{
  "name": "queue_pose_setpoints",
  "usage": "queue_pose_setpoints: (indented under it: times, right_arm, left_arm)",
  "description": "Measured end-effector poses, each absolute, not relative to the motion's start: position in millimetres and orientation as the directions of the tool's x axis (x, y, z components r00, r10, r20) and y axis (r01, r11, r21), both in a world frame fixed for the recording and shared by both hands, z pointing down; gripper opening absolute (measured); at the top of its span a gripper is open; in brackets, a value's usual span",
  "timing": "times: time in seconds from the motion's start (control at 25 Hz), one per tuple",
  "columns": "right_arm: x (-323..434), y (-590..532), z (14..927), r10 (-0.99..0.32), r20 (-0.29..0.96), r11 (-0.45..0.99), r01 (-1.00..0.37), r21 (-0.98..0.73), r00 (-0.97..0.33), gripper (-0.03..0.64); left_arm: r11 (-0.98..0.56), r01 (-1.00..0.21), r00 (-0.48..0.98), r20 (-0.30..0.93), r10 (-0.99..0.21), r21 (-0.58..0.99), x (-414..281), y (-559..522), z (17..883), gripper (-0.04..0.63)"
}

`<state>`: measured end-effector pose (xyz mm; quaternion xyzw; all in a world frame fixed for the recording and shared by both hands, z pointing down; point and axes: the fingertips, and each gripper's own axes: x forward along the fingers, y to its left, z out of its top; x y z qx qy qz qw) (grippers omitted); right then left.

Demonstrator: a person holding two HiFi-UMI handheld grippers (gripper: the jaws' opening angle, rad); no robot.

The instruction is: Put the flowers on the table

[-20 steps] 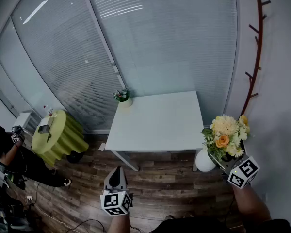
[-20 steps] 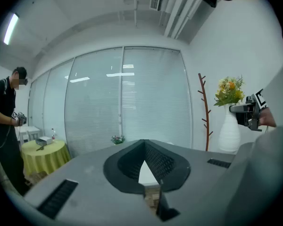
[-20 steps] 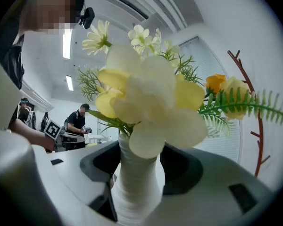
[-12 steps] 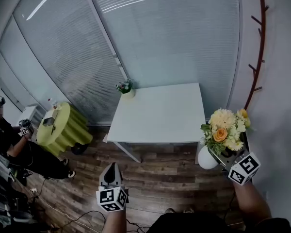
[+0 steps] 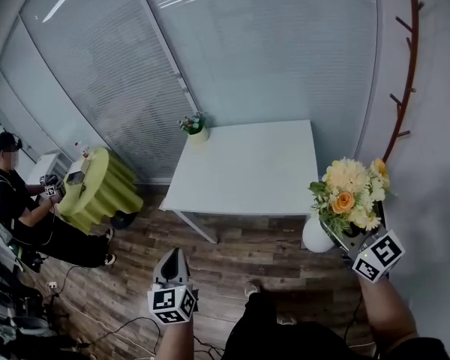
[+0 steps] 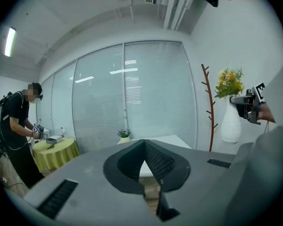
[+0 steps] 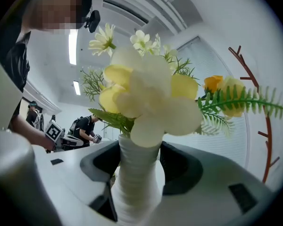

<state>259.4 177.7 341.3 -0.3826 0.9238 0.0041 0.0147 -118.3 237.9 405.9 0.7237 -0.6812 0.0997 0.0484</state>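
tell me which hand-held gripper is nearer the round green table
Left. The left hand-held gripper is somewhat right of the round green table; the right hand-held gripper, shut on the white vase, is far off to its right.

A glass wall [image 5: 232, 43] with closed horizontal blinds spans the back and meets a plain white wall [image 5: 442, 141] on the right, where a brown branch-shaped coat rack [image 5: 409, 73] climbs. The floor [image 5: 232, 253] is dark wood plank. A square white surface [image 5: 247, 171] stands by the glass, a small potted plant [image 5: 195, 124] on its far left corner. Beyond its left edge sits a round surface [image 5: 97, 193] under yellow-green cloth.
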Motion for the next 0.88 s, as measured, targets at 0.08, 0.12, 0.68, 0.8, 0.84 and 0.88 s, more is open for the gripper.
queue_pose_setpoints:
  times: [0.08,0.12,0.68,0.8,0.84,0.88]
  right_arm:
    - [255.5,170.3,341.3,-0.711,-0.030,0.702,-0.712,0.008,-0.702,0.278]
    - [253.9,166.0,341.5,-0.714,-0.028,0.700,-0.715,0.012,-0.700,0.278]
    - [216.3,87.9,341.4,-0.769,0.016,0.639,-0.768,0.040,-0.639,0.278]
    - [212.3,62.5,346.8,-0.786,0.018,0.618,-0.786,0.027,-0.618,0.278]
    - [209.5,54.6,349.9,-0.790,0.021,0.613,-0.790,0.020,-0.613,0.278]
    - [205.4,47.9,353.2,-0.793,0.027,0.609,-0.793,0.014,-0.609,0.278]
  left_arm:
    - [-0.076,-0.995,0.063,0.209,-0.976,-0.058,-121.1,223.5,406.2,-0.005]
    - [-0.081,-0.995,0.068,0.205,-0.976,-0.055,-122.5,215.4,406.2,-0.005]
    - [-0.162,-0.986,0.164,0.189,-0.968,0.024,-159.9,90.1,410.5,-0.005]
    - [-0.187,-0.982,0.189,0.195,-0.963,0.027,-163.9,57.3,414.8,-0.005]
    - [-0.200,-0.979,0.201,0.197,-0.960,0.024,-165.2,47.0,415.8,-0.005]
    - [-0.213,-0.977,0.213,0.199,-0.957,0.020,-167.2,37.2,416.3,-0.005]
